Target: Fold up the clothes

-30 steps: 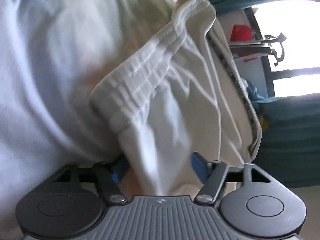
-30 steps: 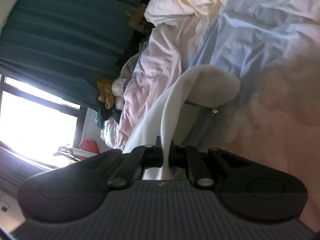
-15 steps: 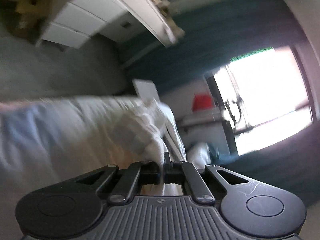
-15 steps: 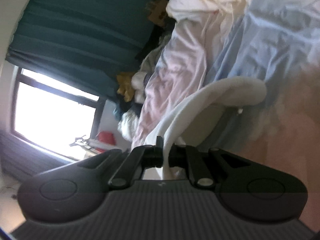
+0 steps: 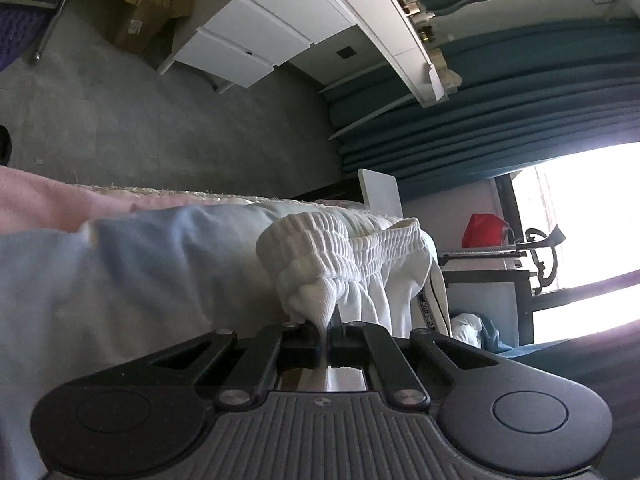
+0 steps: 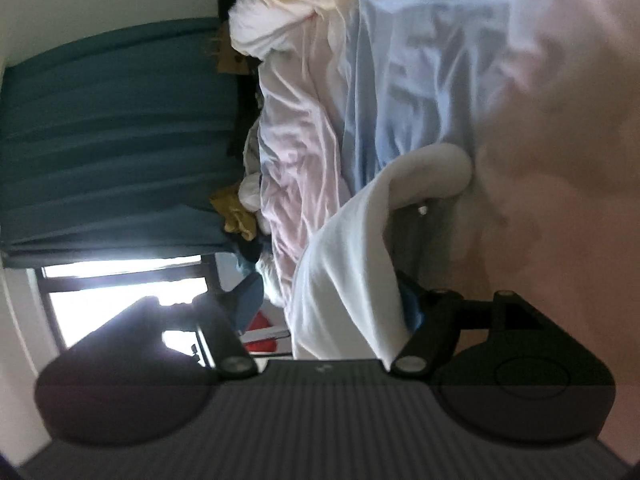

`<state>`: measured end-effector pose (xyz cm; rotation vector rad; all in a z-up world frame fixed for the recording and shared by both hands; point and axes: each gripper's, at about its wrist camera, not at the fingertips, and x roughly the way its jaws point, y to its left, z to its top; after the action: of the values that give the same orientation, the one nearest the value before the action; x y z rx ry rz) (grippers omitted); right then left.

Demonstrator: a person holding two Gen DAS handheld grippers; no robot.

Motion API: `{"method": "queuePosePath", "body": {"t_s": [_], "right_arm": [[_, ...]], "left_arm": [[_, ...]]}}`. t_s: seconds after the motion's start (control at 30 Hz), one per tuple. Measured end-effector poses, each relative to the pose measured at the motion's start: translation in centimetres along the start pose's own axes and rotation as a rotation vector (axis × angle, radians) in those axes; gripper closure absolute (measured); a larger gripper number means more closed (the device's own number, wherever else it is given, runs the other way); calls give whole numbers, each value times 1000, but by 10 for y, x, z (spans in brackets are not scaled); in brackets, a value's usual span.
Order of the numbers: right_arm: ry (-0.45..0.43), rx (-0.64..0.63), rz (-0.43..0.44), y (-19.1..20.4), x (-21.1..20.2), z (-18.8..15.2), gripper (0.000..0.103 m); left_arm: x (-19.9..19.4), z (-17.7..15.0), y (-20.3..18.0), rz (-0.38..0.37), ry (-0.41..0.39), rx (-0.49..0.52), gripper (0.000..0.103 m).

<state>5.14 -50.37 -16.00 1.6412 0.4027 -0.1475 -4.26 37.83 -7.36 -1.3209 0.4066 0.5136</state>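
Two tilted fisheye views from handheld grippers over a bed with pale blue and pink bedding (image 5: 132,264). In the left wrist view, the left gripper (image 5: 325,334) is clenched on a pinch of white fabric at the ribbed elastic waistband of a pair of white shorts (image 5: 352,256). The waistband bunches just above the fingers, and the rest of the garment hangs to the right against the edge of the bed; a dark printed strip runs down one hem. Behind it are a grey floor, a white chest of drawers (image 5: 256,36), a cardboard box (image 5: 154,4), teal curtains (image 5: 500,92), a bright window and a red bag (image 5: 484,230) on a rack.

In the right wrist view, the right gripper (image 6: 328,300) has its jaws spread wide apart, with the blue pads showing. The white shorts (image 6: 348,264) drape through the gap between the fingers, and a folded-over end of the cloth (image 6: 436,172) curls against the bedding beyond. Whether the cloth touches the right-hand pad cannot be told. The rumpled sheets (image 6: 400,72) fill the upper right, with a pile of other clothes (image 6: 236,212), including a mustard-yellow piece, near the teal curtain (image 6: 112,128)
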Motion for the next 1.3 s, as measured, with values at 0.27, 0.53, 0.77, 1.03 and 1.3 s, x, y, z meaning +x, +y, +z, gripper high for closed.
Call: {"method": "queuePosePath", "body": {"t_s": [0.27,0.53,0.77,1.03,1.3], "right_arm": [[-57,-70,-58,10,38,34,90],[-170,-394,183,69,21,22,97],[-326,-474,192,73,-17,29,97],[-281,11,-298,-27,-26,65,97],[-355,-129,-432,-13,-29,53,85]], "left_arm": [[2,-4,3,30,-12,32,100],[2,-13,-3,65,-5,91,100],[5,-15,1,82,29,84,100],[7,-13,12,98,57,47,99],[-8,-12,4,91,81,159,75]]}}
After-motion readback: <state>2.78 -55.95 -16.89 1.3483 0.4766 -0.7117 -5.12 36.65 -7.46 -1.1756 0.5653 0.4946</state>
